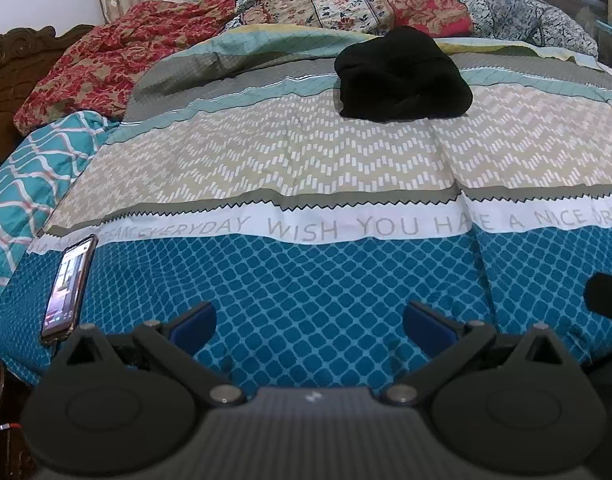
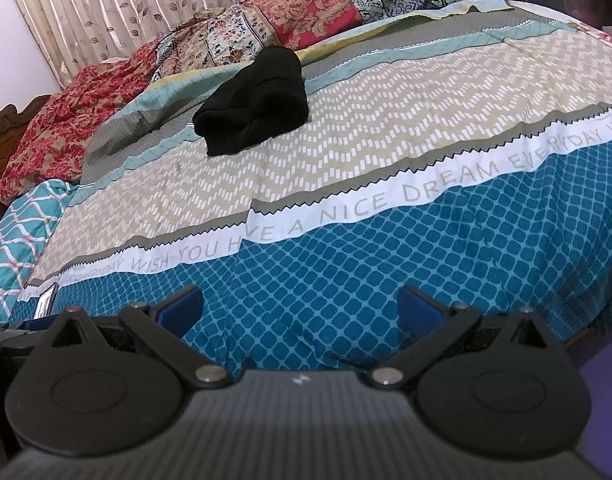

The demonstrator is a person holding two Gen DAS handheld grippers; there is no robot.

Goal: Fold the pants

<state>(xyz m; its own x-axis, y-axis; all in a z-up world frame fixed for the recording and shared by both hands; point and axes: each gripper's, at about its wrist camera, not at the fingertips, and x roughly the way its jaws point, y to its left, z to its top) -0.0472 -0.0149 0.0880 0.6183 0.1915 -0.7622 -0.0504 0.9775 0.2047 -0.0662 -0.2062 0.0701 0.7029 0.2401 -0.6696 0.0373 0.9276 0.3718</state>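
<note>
Black pants (image 1: 402, 76) lie bunched in a compact heap on the far half of the bed, on the beige zigzag band of the bedspread (image 1: 306, 168). In the right wrist view the same black pants (image 2: 255, 104) sit up and left of centre. My left gripper (image 1: 310, 322) is open over the blue diamond band near the bed's front edge, far short of the pants, with nothing between its blue pads. Over the same blue band my right gripper (image 2: 299, 308) also stands open and holds nothing.
A phone (image 1: 69, 288) with a lit screen lies near the bed's front left corner. Red floral and patterned quilts (image 1: 117, 56) are piled along the far side against a curtain (image 2: 105, 4). A carved wooden headboard (image 1: 9, 64) stands at the left. A teal-patterned pillow (image 1: 21, 184) lies left.
</note>
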